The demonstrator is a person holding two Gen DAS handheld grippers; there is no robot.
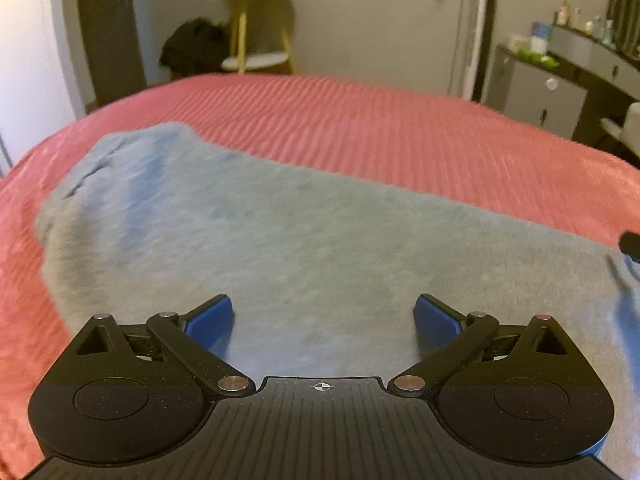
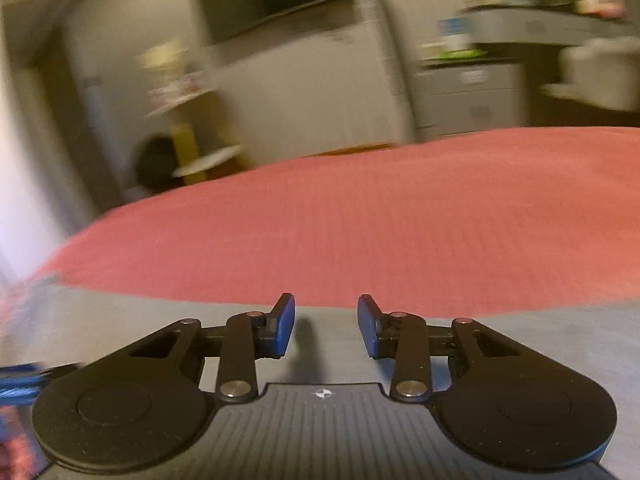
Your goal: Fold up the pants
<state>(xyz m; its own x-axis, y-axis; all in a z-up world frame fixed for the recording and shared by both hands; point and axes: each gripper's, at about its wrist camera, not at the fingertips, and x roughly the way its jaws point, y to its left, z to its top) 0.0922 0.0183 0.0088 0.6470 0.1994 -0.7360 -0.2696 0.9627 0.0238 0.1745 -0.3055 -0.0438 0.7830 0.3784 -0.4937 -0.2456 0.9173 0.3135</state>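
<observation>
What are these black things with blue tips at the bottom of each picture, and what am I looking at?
Those are two hand-held grippers, one in each of a person's hands; no robot arm is involved. Each carries a camera looking forward along its two blue-padded fingers. One picture comes from the left gripper, jaws wide open above grey pants spread on a red bedspread. The other, blurred, comes from the right gripper, jaws partly open over the same pants. Neither is holding anything. Behind are a yellow shelf and a grey dresser.

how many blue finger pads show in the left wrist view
2: one pad at lower left and one pad at lower right, wide apart over the grey pants. None look hidden.
</observation>
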